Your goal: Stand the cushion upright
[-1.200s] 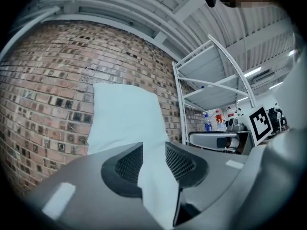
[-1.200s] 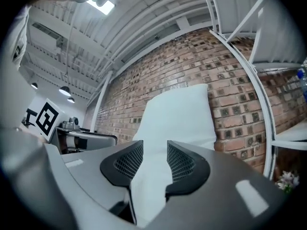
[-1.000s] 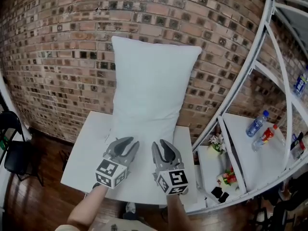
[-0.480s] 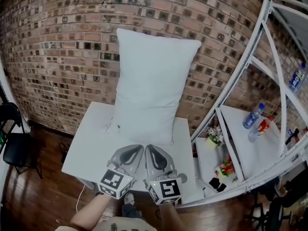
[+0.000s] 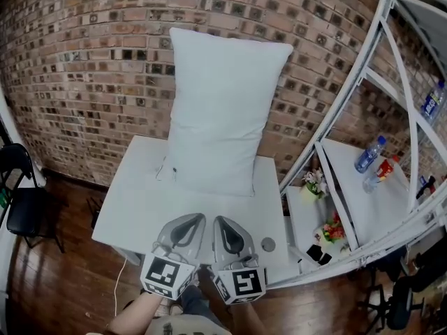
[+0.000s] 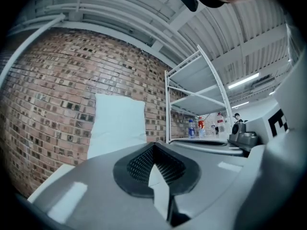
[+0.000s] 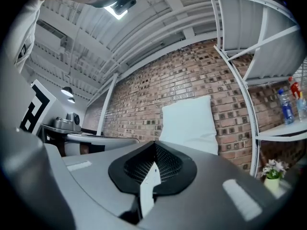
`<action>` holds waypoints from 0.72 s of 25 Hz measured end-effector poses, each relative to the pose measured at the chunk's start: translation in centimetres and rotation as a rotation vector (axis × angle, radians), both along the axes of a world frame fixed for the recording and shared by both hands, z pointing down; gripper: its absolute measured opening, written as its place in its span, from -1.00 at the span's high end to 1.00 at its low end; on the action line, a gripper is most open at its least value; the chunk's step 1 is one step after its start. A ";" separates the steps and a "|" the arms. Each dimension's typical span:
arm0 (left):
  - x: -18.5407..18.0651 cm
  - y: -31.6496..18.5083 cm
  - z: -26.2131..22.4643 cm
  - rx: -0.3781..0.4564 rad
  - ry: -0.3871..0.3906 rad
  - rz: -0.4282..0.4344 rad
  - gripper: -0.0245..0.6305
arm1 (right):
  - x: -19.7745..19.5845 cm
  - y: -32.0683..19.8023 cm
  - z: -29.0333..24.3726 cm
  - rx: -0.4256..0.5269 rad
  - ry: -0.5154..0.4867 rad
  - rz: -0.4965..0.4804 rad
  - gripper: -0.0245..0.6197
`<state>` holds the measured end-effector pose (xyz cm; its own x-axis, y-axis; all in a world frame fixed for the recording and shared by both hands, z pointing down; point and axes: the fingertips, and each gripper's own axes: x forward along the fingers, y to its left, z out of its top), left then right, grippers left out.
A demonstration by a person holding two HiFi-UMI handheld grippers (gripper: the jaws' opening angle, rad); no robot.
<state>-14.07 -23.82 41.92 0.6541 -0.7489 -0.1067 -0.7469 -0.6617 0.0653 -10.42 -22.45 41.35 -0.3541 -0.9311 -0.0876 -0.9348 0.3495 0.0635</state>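
A white cushion [image 5: 222,110] stands upright on the white table [image 5: 140,208], leaning against the brick wall. It also shows in the left gripper view as a white cushion [image 6: 117,123] and in the right gripper view as a white cushion [image 7: 191,123], well ahead of the jaws. My left gripper [image 5: 198,220] and right gripper [image 5: 216,222] hover side by side over the table's near edge, apart from the cushion. Both are shut with nothing between their jaws.
A white metal shelf rack [image 5: 363,103] stands to the right, holding bottles [image 5: 368,154] and a small flower pot [image 5: 313,187]. A black chair [image 5: 21,201] sits at the far left on the wooden floor. A small round disc [image 5: 268,243] lies at the table's near right corner.
Both grippers have drawn back from the cushion toward the table's near edge, and their jaws have gone from open to shut. The cushion stays upright against the wall.
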 end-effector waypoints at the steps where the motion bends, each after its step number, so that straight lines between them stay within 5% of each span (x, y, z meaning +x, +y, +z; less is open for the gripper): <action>1: 0.0 0.3 0.2 -0.002 -0.003 -0.001 0.93 | 0.1 0.3 0.2 -0.004 -0.003 0.005 0.92; 18: 0.2 2.1 1.4 -0.042 -0.014 0.035 0.93 | -0.9 1.9 0.5 -0.019 0.002 -0.015 0.92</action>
